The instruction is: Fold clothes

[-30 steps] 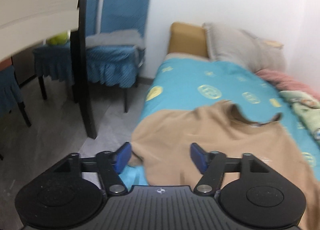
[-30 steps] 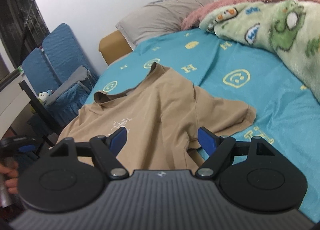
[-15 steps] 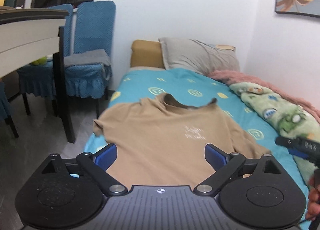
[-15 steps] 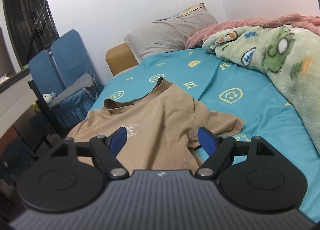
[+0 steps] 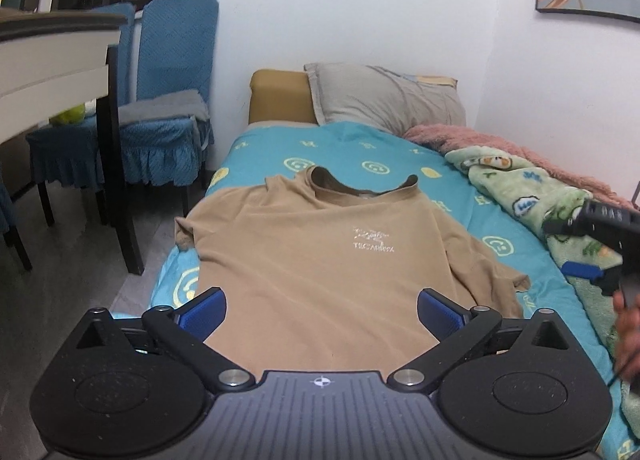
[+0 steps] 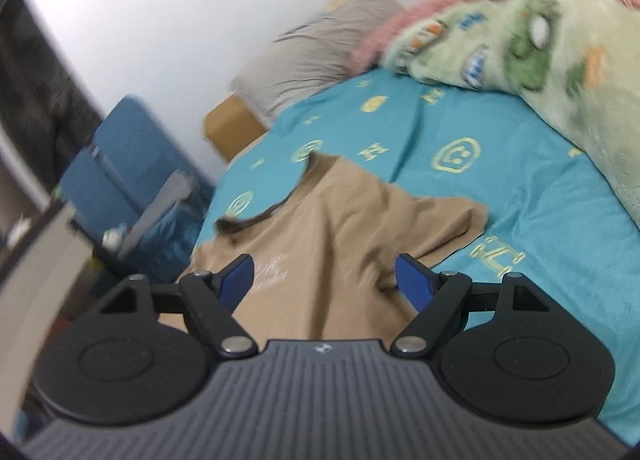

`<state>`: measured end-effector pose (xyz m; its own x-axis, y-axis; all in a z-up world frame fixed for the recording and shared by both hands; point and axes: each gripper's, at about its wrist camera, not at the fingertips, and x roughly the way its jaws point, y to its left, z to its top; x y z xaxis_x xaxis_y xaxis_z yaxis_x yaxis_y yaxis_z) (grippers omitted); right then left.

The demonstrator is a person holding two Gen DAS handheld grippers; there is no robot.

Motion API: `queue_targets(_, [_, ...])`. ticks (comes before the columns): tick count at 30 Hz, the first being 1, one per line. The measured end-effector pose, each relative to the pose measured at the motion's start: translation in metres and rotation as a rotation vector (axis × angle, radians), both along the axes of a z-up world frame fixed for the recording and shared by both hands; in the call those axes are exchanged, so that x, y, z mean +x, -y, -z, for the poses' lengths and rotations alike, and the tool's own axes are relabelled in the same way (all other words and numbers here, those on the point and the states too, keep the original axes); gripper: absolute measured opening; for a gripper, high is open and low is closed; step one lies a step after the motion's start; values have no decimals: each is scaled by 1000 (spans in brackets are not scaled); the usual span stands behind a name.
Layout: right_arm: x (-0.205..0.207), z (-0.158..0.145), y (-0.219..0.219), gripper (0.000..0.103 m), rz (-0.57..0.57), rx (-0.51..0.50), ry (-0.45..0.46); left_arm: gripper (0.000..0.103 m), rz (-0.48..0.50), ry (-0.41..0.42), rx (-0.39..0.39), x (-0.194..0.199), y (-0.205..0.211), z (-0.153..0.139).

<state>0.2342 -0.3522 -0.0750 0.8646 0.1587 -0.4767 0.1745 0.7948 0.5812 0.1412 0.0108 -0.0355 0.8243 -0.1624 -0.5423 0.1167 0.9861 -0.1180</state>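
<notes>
A tan T-shirt (image 5: 320,260) lies spread face-up on the bed (image 5: 400,156), its collar toward the head end and its hem at the foot edge, just under the two cameras. It lies this way, front up with the white chest print showing, so that both sleeves can be reached from the foot of the bed. One sleeve hangs over the bed's left edge; the other lies rumpled on the turquoise sheet toward the right edge, near a green blanket (image 5: 532,196) heaped along that side.

The left gripper (image 5: 320,314) hovers above the hem, centred on the shirt. Its jaws are opening wide and nothing is between them; the cloth seen in the gap lies below on the bed. The right gripper (image 6: 324,280) hangs over the shirt's right part, tilted, with its jaws spread and empty as well; its view is blurred, so fine detail of the cloth there is lost.

No fold has been made yet. Judging from the pose, both grippers are held apart and ready so each can take one side of the shirt, probably the hem corners or the sleeves.

A grey pillow (image 5: 384,100) sits at the head end, clear of the work.
</notes>
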Motion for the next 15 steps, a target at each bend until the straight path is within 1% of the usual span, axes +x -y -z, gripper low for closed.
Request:
queue_targets(4, [45,15,47,80,71,99,-102,103,0,-31,-18,9,-5,10])
queue_targets(5, [55,20,57,80,91,99,-119,103,0,-43,-20,12,-5,14])
queue_targets(6, [64,27,65,77,108,98,-133,103,0,-54,-22,16,-6,17])
queue_targets(8, [80,44,76,76,119,118,-157,103,1,-73,-39,24,-6,23])
queue_targets(12, [107,72,82,76,112,91,-212,103,8,-97,-57,44,-4,36])
queue_targets(15, [123,91,81,76,106,33,-259,103,13,-117,-61,57,-1,47])
